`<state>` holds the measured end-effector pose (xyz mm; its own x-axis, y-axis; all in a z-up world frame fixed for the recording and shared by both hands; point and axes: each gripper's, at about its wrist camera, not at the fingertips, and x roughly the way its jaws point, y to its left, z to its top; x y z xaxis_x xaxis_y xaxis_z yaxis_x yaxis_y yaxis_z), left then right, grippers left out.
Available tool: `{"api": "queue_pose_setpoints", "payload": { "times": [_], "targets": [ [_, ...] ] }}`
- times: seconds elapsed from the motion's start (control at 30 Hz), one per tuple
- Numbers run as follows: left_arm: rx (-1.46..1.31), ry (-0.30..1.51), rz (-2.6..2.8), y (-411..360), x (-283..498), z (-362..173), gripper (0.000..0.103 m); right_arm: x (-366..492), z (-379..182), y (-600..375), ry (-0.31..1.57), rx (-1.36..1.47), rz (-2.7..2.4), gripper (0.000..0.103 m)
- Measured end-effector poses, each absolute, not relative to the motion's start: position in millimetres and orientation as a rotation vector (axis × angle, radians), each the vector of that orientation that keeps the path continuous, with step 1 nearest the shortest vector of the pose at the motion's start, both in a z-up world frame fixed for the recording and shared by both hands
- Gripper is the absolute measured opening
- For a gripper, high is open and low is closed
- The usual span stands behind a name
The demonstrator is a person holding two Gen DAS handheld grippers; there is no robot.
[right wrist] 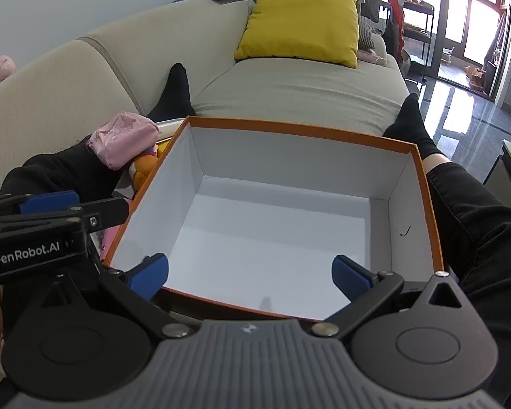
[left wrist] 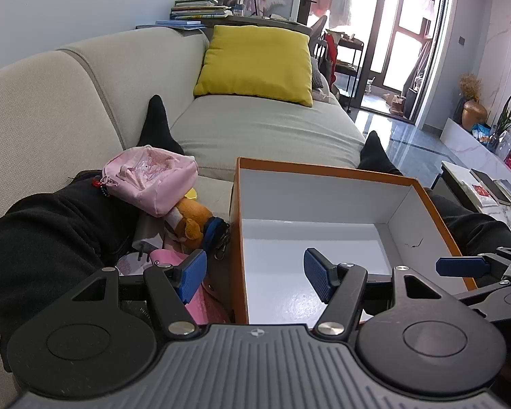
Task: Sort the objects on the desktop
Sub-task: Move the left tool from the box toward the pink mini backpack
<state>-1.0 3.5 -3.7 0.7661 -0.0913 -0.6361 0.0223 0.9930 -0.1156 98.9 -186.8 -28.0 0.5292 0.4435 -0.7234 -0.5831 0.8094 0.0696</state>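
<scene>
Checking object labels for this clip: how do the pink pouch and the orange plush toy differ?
The pink pouch is pale, smooth fabric; the orange plush toy is fuzzy. The pouch lies on top, fully visible; the toy sits partly beneath it. Both lie left of the orange box, outside it.

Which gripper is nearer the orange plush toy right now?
Left. The left gripper hangs open straddling the box wall, just short of the orange plush toy. The right gripper sits open over the box, farther away.

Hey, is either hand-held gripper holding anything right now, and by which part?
Nothing is held. The left hand-held gripper and right hand-held gripper are both open, hovering at the empty box.
</scene>
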Motion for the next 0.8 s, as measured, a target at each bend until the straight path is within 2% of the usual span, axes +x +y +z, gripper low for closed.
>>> {"api": "queue_pose_setpoints", "payload": {
  "times": [0.8],
  "targets": [
    [-0.105, 0.719, -0.043, 9.1, 5.3, -3.1, 0.074, 105.2, -29.6, -177.2, 0.808, -0.224, 0.699, 0.100]
  ]
}}
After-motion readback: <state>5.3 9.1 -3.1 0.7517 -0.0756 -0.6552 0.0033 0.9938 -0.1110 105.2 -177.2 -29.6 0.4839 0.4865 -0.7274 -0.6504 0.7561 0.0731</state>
